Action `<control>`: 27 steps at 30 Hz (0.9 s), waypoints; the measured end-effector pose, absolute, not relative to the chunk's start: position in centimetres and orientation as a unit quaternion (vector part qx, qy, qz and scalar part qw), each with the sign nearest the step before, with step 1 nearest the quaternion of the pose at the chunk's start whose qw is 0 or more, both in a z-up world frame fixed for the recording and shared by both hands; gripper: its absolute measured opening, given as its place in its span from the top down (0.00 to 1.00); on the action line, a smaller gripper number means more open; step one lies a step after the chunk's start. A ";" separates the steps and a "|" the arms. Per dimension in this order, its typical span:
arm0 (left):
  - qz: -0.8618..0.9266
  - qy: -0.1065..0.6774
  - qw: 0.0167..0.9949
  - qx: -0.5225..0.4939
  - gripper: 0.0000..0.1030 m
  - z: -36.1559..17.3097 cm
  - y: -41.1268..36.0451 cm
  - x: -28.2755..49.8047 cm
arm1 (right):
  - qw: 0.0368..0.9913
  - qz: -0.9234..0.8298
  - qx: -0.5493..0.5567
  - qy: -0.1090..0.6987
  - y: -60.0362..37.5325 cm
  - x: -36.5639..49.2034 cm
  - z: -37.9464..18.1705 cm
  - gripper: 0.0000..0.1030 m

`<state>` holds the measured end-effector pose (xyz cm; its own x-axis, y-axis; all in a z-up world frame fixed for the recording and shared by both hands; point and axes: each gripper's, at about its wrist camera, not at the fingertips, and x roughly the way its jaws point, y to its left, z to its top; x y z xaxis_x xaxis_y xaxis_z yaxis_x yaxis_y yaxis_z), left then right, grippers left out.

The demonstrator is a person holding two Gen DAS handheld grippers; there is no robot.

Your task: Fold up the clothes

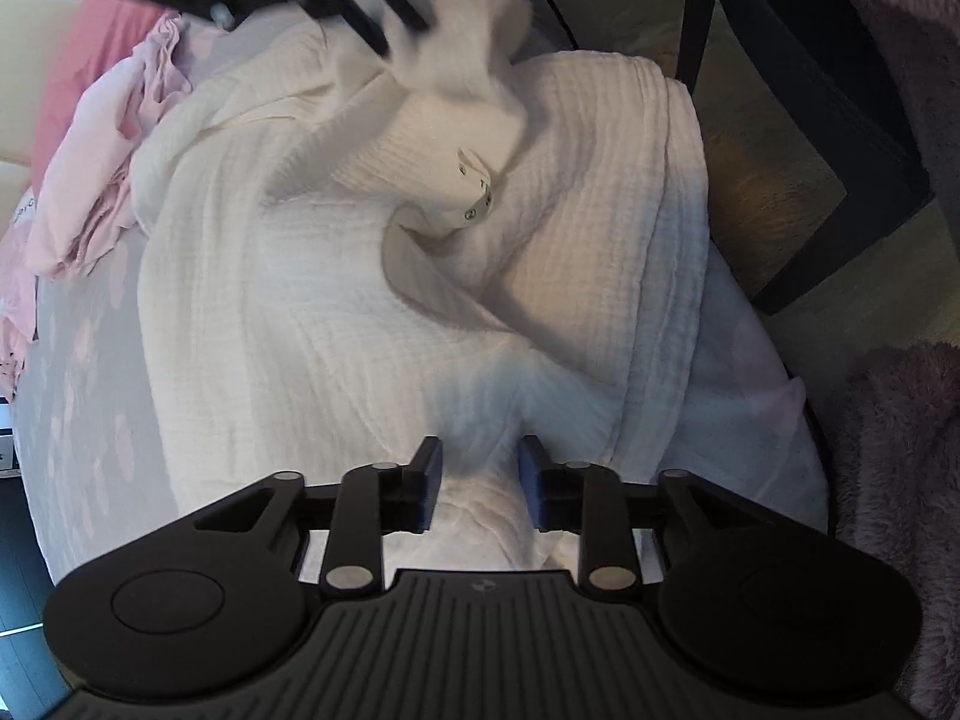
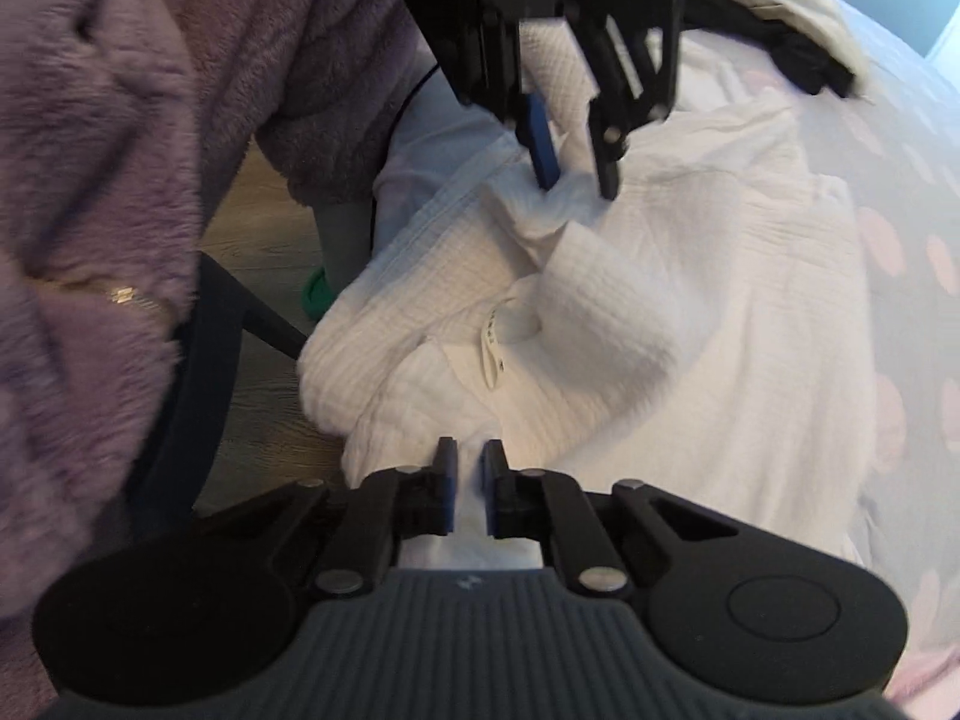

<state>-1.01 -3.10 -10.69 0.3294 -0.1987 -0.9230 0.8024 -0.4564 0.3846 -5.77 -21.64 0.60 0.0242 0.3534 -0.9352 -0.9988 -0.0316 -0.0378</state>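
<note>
A white crinkled garment [image 1: 336,276] lies rumpled on a pale spotted sheet [image 1: 90,396], its care label [image 1: 474,192] showing near the middle. My left gripper [image 1: 480,480] holds a bunch of its near edge between jaws that stand partly apart. In the right wrist view this gripper [image 2: 579,183] comes in from the top and pinches a fold of the garment [image 2: 690,312]. My right gripper [image 2: 469,480] is shut on another fold of the white cloth. In the left wrist view it [image 1: 402,36] lifts that cloth at the top.
Pink clothes [image 1: 108,138] lie in a heap at the left of the sheet. A dark chair frame [image 1: 804,138] stands on the wooden floor at the right. A purple fleece sleeve [image 2: 120,180] fills the left of the right wrist view.
</note>
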 end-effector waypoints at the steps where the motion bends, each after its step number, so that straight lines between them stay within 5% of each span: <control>1: -0.532 0.235 0.483 0.655 0.87 -10.3 -3.0 -0.7 | 0.585 0.579 -0.418 0.385 -22.0 -6.0 1.2 0.90; 5: -0.528 0.267 0.533 0.605 0.95 -8.7 -2.7 0.5 | 0.615 0.548 -0.412 0.389 -24.7 -7.1 3.0 0.90; 18: -0.460 0.386 0.721 0.346 0.96 0.3 3.3 1.4 | 0.745 0.402 -0.318 0.426 -30.8 -6.8 -1.0 0.90; 27: -0.319 0.429 0.812 0.234 0.96 -1.5 2.3 7.9 | 0.843 0.271 -0.209 0.415 -31.1 -1.8 -2.0 0.90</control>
<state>7.92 2.30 -1.49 0.4278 -0.3175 -0.8463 0.7197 0.6861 0.1063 -1.84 -31.12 -1.96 0.5081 0.2823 -0.8137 -0.6304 0.7657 -0.1280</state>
